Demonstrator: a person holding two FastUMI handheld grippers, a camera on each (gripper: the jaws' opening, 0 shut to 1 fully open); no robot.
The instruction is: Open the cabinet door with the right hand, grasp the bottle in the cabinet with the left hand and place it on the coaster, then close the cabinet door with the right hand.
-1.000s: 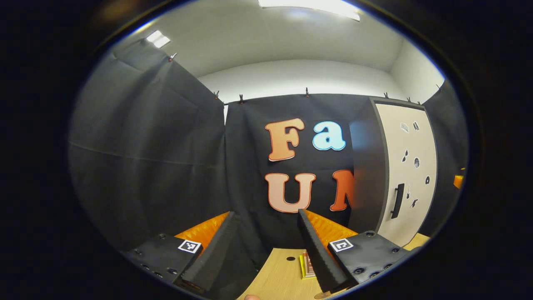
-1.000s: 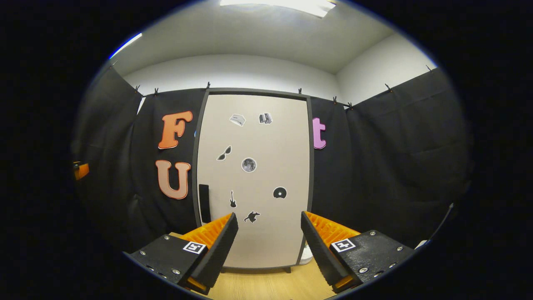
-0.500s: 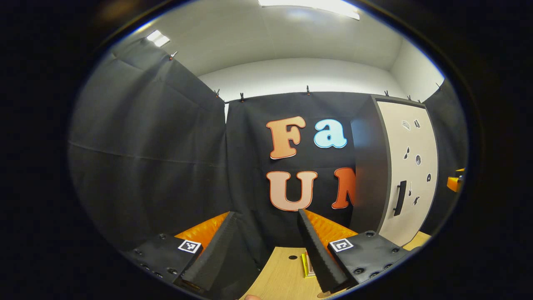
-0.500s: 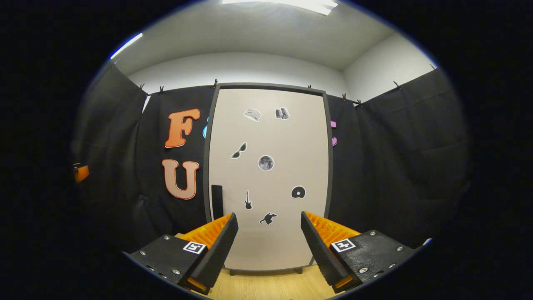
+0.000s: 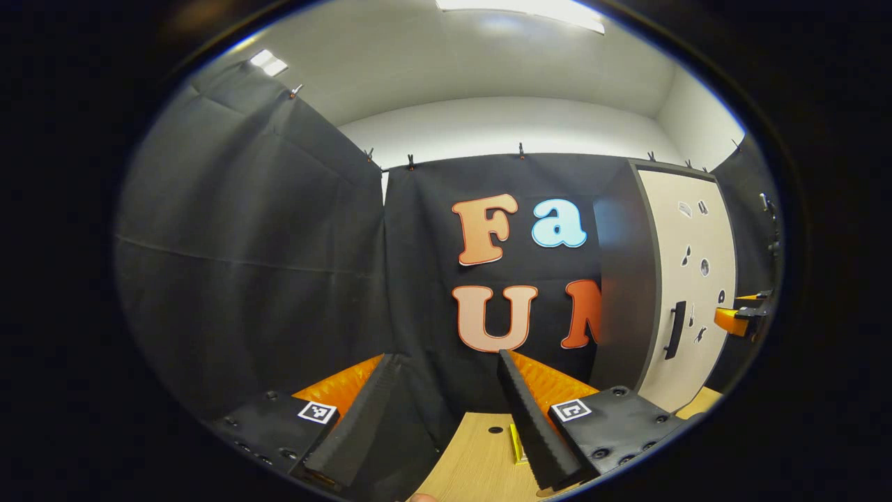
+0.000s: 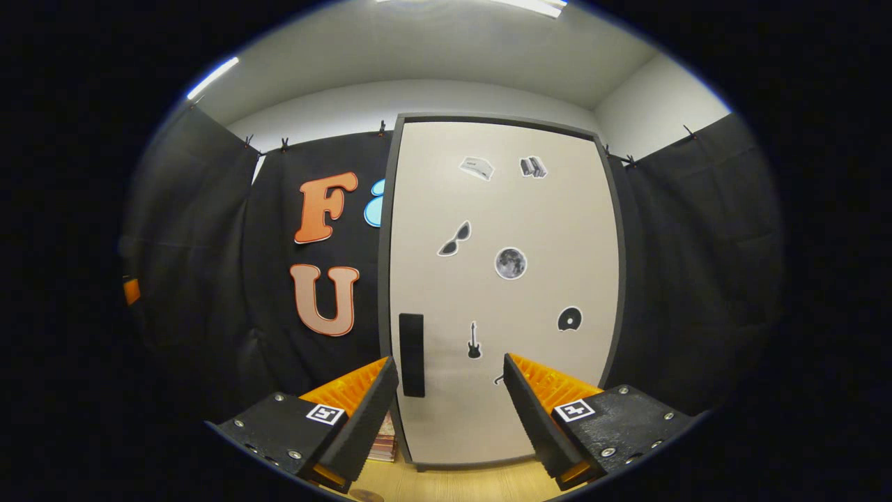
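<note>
In the right gripper view, the cabinet door (image 6: 502, 279) stands closed in the centre of the frame, a pale panel in a dark frame. Its dark vertical handle (image 6: 411, 354) sits low on the door's left side, just above the left fingertip of the right gripper (image 6: 450, 411), whose jaws are spread wide with nothing between them. Small stickers dot the door: sunglasses (image 6: 454, 239), a moon (image 6: 510, 263), a guitar (image 6: 474, 341), a disc (image 6: 569, 319) and two small pictures near the top; none carries writing that can be read. At the lower left of the door, beside the cabinet's foot, a stack of books (image 6: 382, 440) rests on the wooden worktop (image 6: 453, 482).

In the left gripper view, the left gripper (image 5: 444, 418) is at the bottom centre, jaws wide and empty, over the worktop (image 5: 474, 464). A yellow-edged object (image 5: 516, 444) shows beside its right finger; what it is cannot be told. The cabinet (image 5: 686, 293) is at the right of the frame, seen obliquely, its handle (image 5: 674, 330) facing the right gripper (image 5: 739, 317) at the far right edge. The bottle sits behind the closed door, hidden. Square black-and-white markers sit on each gripper body.
</note>
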